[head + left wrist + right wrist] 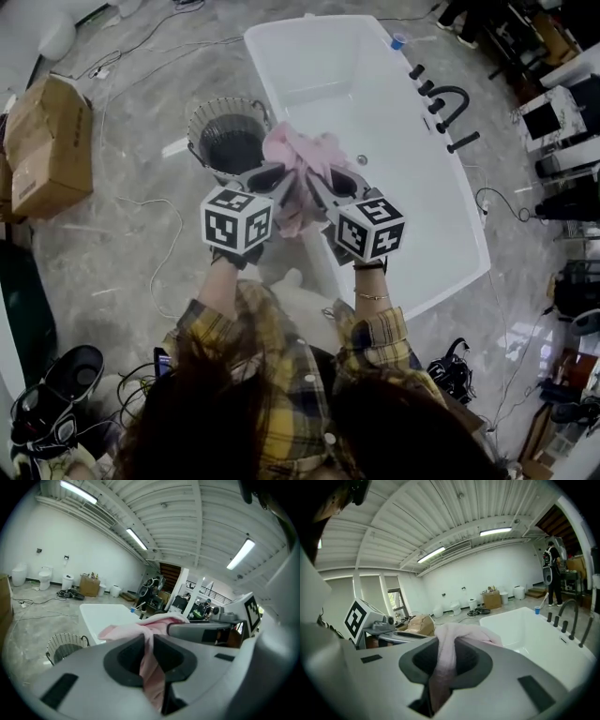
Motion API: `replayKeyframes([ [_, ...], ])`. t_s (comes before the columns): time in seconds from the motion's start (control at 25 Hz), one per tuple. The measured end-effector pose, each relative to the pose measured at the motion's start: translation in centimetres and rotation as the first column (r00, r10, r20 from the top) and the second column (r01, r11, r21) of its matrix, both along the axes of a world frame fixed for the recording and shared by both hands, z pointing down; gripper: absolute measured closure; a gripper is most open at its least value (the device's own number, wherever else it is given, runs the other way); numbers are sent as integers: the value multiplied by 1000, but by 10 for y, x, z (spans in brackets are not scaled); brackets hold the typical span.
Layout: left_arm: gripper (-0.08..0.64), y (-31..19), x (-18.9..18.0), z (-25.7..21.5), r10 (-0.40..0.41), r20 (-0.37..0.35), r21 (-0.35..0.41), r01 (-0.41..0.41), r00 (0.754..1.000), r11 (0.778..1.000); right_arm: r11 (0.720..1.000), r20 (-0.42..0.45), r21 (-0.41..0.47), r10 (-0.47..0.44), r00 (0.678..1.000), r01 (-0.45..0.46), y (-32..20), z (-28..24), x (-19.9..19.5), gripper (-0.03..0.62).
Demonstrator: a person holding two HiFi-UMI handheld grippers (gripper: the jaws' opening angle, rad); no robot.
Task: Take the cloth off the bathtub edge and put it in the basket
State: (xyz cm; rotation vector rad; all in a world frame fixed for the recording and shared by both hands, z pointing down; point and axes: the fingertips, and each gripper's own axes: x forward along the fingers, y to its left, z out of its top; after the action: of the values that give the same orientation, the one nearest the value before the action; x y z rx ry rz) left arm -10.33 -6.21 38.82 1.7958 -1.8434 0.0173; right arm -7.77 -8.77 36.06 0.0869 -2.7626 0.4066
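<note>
My 2 grippers, left (pixel 277 178) and right (pixel 330 180), both nearly closed, each pinching the pink cloth (pixel 296 148) over the bathtub (pixel 260 67) edge.

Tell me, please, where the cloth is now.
In the head view the cloth hangs at centre, pinched by the left gripper and right gripper, over the tub rim, just right of the basket.

The left tongs (pixel 265 176) and right tongs (pixel 339 181) sit side by side, each pinching the pink cloth (pixel 302 153) bunched over the left rim of the white bathtub (pixel 394 187). The wire basket (pixel 201 139) stands on the floor just beside the tub, at nine o'clock from the cloth. A cardboard box (pixel 45 145) lies well apart, farther toward nine o'clock.
</note>
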Motion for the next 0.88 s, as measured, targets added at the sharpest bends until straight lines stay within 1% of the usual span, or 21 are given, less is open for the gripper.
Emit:
replayKeyframes([
  [0.16, 491, 13, -46, 1, -48, -5, 7, 48, 999, 999, 999, 7, -4, -38, 999, 38, 15, -1, -48, 523],
  [0.28, 491, 15, -88, 3, -64, -6, 3, 64, 998, 998, 999, 6, -7, -47, 999, 47, 17, 0, -90, 523],
  [0.44, 491, 15, -153, 7, -56, -18, -22, 55, 998, 998, 999, 3, -29, -25, 1000, 25, 18, 6, -156, 523],
  [0.56, 491, 13, -195, 10, -39, -8, -39, 39, 999, 999, 999, -4, -46, -8, 1000, 8, 17, 11, -199, 523],
  [0.72, 492, 5, -257, 8, -24, -21, -31, 23, 1000, 999, 998, -8, -68, 11, 1000, -11, 9, 11, -260, 523],
  [0.88, 492, -5, -312, 8, -16, -34, -26, 15, 999, 1000, 998, -21, -61, 20, 1000, -21, 0, 10, -315, 523],
])
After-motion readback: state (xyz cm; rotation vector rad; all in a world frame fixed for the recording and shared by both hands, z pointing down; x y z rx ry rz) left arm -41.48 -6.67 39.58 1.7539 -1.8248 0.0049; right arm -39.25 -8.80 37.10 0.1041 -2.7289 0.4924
